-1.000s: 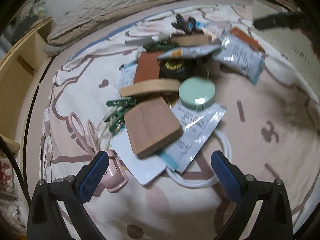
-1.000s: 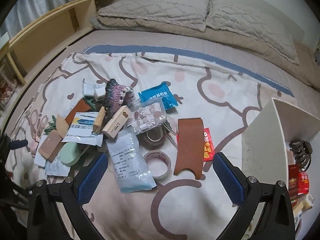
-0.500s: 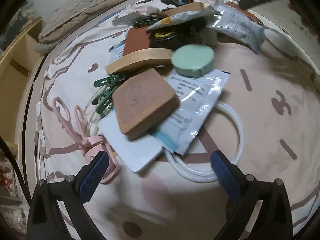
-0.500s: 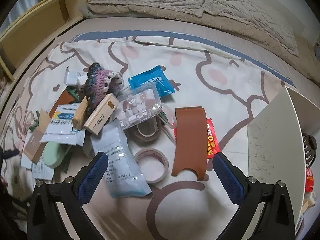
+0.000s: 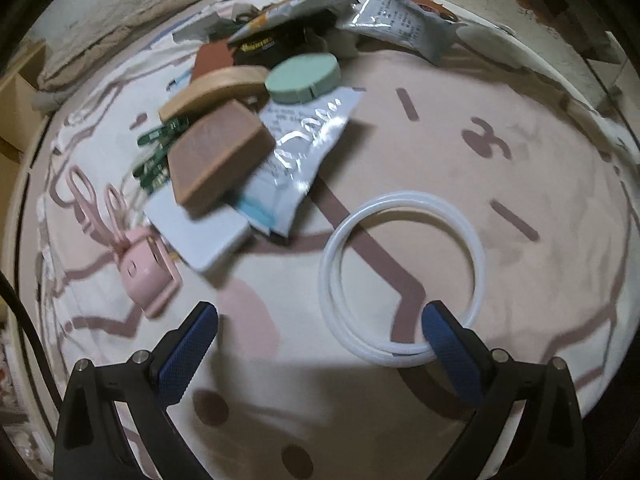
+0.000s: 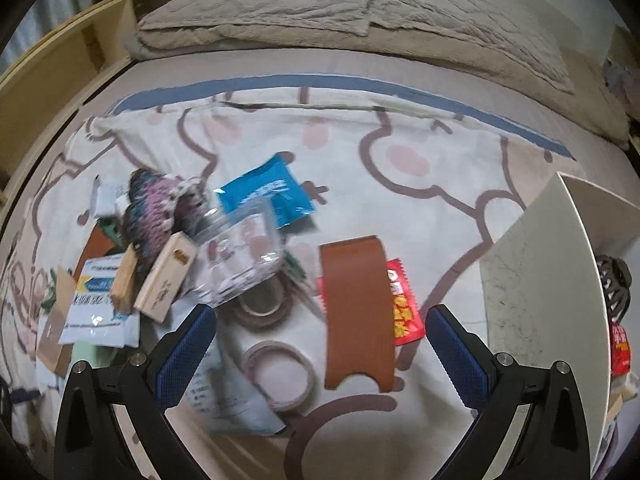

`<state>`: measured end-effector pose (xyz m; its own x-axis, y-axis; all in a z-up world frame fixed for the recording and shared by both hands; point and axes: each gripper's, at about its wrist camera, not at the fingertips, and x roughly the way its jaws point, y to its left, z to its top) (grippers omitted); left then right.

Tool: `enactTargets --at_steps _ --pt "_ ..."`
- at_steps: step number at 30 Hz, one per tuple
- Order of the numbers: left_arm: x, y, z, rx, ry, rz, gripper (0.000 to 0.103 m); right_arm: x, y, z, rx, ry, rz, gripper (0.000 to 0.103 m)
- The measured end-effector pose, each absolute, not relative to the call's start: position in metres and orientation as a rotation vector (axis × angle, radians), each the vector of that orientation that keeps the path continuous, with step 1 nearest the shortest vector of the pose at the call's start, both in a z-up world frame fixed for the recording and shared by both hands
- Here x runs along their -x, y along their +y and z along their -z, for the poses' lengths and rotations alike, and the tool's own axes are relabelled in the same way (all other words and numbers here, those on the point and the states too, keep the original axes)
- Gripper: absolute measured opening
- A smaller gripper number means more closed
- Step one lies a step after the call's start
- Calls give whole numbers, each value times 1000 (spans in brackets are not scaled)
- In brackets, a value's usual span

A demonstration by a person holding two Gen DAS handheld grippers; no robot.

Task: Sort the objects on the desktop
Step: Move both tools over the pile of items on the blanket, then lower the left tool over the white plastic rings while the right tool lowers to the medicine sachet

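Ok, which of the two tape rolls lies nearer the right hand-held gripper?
The pale pinkish tape roll, lying flat by the gripper's left finger; the brown roll sits farther off, partly under the clear packet.

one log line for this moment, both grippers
left gripper: open, at white ring | right gripper: open, over brown leather piece | nothing held

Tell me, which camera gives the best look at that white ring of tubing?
The left wrist view: the white ring lies whole on the blanket, just ahead of the open jaws, one fingertip overlapping its near edge. The right wrist view doesn't show it.

Bed (image 6: 280, 60), beige pillows (image 6: 360, 4), wooden shelf (image 6: 60, 60)
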<state>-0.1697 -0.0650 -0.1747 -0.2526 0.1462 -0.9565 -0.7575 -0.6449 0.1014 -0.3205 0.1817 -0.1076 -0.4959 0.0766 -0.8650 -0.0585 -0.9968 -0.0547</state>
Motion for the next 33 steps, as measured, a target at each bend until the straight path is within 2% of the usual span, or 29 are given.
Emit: enactTargets --at_steps 6,13,24,29,33 --pt "167 -74 168 1428 709 -1928 103 323 190 117 1556 -61 -2581 103" --pt "166 -72 146 1413 524 -1901 103 320 182 130 1629 -124 -2583 103" --pt "161 -48 158 1429 543 -1851 103 316 178 120 1710 -33 -2638 103" --pt "165 -44 166 1450 555 -1849 103 310 166 115 1770 -59 -2682 103" --pt "165 -43 168 1453 563 -1854 103 305 148 113 1817 -150 -2708 103"
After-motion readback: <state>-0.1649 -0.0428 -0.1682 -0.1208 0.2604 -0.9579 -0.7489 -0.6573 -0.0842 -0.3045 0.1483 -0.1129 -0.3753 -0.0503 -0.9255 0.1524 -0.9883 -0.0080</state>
